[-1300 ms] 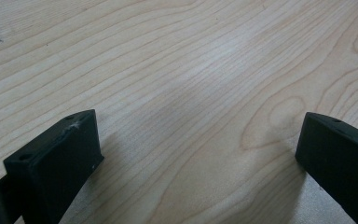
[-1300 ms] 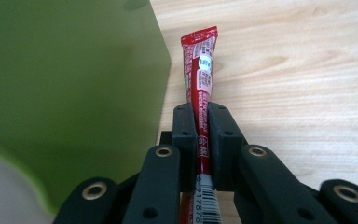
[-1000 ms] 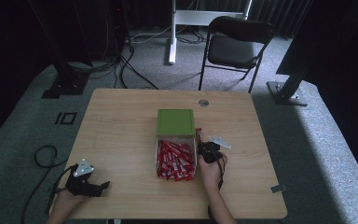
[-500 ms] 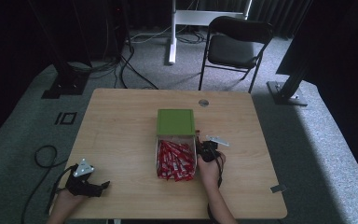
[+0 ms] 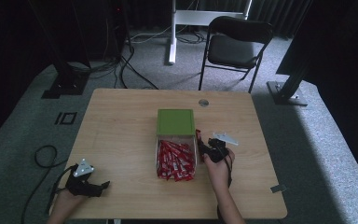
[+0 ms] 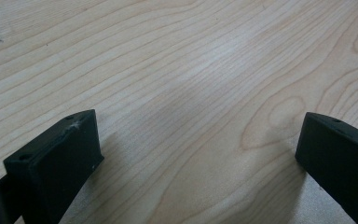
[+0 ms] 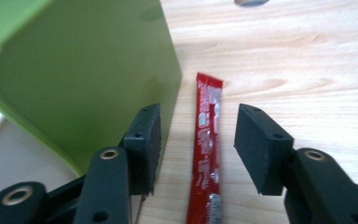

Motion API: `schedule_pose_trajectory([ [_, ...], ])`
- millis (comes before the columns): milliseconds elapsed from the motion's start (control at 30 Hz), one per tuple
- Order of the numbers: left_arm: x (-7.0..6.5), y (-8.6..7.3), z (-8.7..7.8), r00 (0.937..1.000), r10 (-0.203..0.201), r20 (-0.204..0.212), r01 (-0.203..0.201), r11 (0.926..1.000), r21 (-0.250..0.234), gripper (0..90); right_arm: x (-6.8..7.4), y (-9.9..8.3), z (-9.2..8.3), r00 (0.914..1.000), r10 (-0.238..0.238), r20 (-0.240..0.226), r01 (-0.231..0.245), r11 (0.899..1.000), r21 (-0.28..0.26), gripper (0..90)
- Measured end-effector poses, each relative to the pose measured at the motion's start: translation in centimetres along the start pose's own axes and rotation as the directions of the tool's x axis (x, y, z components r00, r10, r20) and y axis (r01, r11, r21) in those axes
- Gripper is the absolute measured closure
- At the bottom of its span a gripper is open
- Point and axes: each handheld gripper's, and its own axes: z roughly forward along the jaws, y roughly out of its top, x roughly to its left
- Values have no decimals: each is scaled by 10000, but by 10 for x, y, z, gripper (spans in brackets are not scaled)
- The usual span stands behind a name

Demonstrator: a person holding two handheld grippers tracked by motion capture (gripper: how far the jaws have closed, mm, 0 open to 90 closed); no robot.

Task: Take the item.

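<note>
A clear box [image 5: 158, 158] holding several red sachets [image 5: 174, 159] sits mid-table, with its green lid [image 5: 175, 122] lying just beyond it. One loose red sachet [image 7: 206, 149] lies flat on the wood beside the green lid [image 7: 88, 74]. My right gripper [image 7: 197, 140] is open and straddles that sachet, its jaws on either side without touching it; the left jaw is close against the lid. From above, the right gripper [image 5: 203, 146] sits at the box's right side. My left gripper [image 6: 198, 154] is open over bare wood, at the table's near left corner [image 5: 103, 186].
The wooden table [image 5: 121, 121] has a round cable hole [image 5: 203, 102] near its far edge. A black folding chair [image 5: 235, 46] and stand legs are on the carpet beyond. A cable [image 5: 44, 156] trails off the table's left side.
The right gripper has edged slightly forward along the box's right side. The left gripper has stayed put.
</note>
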Motion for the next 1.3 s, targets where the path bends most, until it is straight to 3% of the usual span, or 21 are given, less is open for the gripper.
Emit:
schedule_pose_trajectory([
  [567, 0, 0, 0, 10000, 1, 1, -1, 10000, 1, 7, -26, 3, -20, 9989, -420, 225, 421, 9991, -48, 307],
  [933, 0, 0, 0, 10000, 0, 1, 0, 10000, 2, 7, -58, -7, -29, 9982, -216, 558, 205, 9996, 199, 245],
  [1300, 0, 0, 0, 10000, 2, 1, -2, 10000, 2, 8, -92, -16, -43, 9929, -158, 1176, 126, 9995, 276, 213],
])
